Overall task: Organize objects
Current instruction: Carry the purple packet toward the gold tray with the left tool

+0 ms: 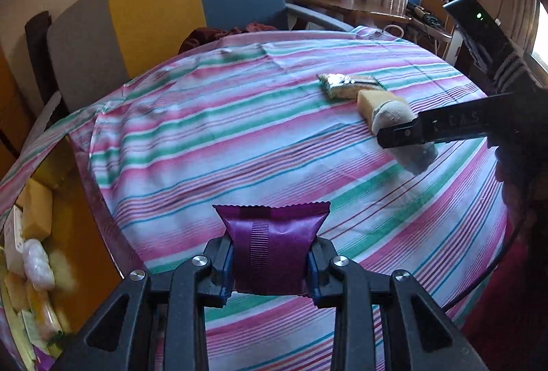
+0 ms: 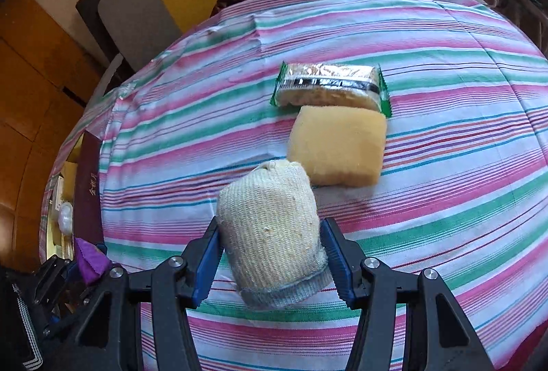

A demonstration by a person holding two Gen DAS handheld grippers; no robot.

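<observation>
My left gripper (image 1: 272, 263) is shut on a purple snack packet (image 1: 272, 244) and holds it above the near part of the striped table (image 1: 205, 138). My right gripper (image 2: 270, 254) has its blue pads on both sides of a cream knitted scrubber (image 2: 270, 230) with a grey hem; it looks shut on it. Just beyond lie a yellow sponge (image 2: 337, 146) and a green-edged clear snack packet (image 2: 330, 85). From the left wrist view the right gripper (image 1: 441, 127) shows at the right over the scrubber (image 1: 394, 117), beside the sponge (image 1: 371, 98) and packet (image 1: 346, 83).
A box (image 1: 30, 254) at the table's left edge, lower than the tabletop, holds yellow sponges, a white packet and other items. A dark red box (image 2: 87, 189) lies at the left edge. Chairs with grey, yellow and blue backs (image 1: 154, 14) stand behind the table.
</observation>
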